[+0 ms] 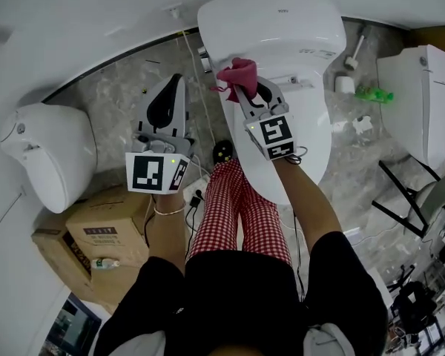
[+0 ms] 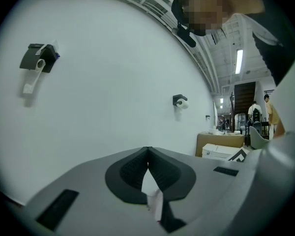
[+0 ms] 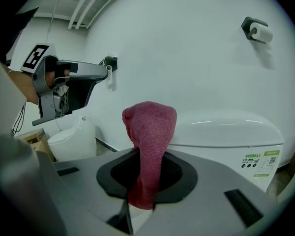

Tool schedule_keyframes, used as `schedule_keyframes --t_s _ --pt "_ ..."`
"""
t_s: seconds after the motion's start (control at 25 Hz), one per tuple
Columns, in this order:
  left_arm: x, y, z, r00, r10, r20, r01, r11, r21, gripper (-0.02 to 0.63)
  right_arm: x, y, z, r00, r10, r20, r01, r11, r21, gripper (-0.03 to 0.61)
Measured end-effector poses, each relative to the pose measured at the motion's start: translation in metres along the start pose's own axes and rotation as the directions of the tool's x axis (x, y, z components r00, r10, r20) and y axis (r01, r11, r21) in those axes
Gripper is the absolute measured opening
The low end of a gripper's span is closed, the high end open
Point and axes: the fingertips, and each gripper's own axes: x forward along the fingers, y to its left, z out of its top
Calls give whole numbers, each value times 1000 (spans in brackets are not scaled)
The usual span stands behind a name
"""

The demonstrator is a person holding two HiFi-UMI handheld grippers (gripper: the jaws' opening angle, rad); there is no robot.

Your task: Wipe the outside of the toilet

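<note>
Right gripper (image 3: 146, 157) pinches pink cloth (image 3: 150, 127) over toilet (image 3: 226, 132); left gripper (image 2: 147, 154) closed, empty; only head view shows checked trousers (image 1: 237, 213) at 6 o'clock

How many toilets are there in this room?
3 toilets: the middle toilet, under the right gripper holding a pink cloth; the left toilet beside the cardboard box; the right toilet at the far edge. Others may be hidden.

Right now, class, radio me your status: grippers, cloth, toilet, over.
Left gripper shut, empty. Right gripper shut on cloth. Cloth at toilet, contact unclear. Nothing between them.
</note>
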Motion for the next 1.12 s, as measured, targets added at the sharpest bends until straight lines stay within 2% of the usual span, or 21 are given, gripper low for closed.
schedule_keyframes --t_s 0.24,0.52,1.12 --pt "2 -2 -22 1000 11 -21 -10 1000 18 4 20 -2 -10 1000 5 24 -5 1000 -5 86" --pt "4 -1 -35 1000 22 -21 -22 1000 3 4 34 1 -13 997 25 77 -24 1000 -9 86" --pt "17 -3 -53 999 39 -38 -39 999 -5 4 49 -17 -21 997 29 66 -29 1000 -3 86"
